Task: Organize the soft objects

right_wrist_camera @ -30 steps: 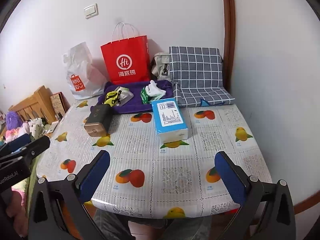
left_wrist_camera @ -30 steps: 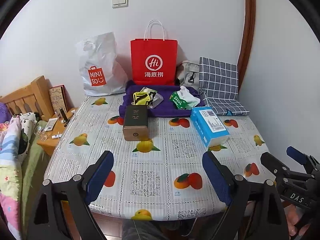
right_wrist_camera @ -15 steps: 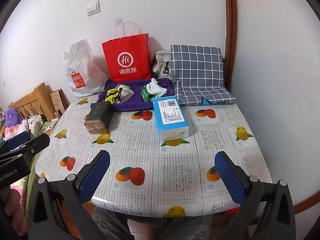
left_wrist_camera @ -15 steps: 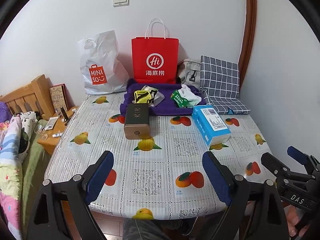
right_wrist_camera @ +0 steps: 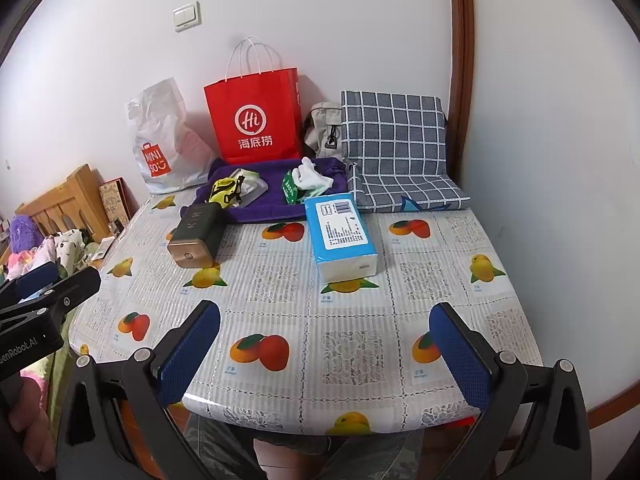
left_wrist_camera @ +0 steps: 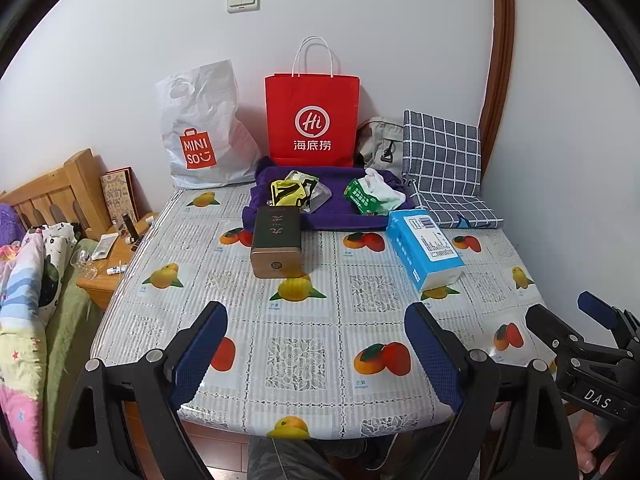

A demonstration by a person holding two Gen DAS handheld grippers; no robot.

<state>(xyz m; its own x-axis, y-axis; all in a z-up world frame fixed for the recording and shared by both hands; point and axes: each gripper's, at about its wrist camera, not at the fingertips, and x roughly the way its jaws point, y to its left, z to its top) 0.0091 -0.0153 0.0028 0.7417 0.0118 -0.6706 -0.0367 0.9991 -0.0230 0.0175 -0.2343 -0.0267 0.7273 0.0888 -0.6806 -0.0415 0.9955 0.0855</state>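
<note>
A blue tissue pack lies right of centre on the fruit-print table. A purple cloth at the back holds a yellow-black pouch, a green packet and white cloth. A grey checked cushion sits back right. My left gripper is open and empty over the near edge. My right gripper is open and empty there too, and shows at the left view's right edge.
A dark tin box lies left of centre. A red paper bag, a white Miniso bag and a beige bag stand against the wall. A bed and nightstand lie left.
Both grippers have risen slightly, so the table sits a little lower in each view. Jaws stay open. Nothing on the table moved.
</note>
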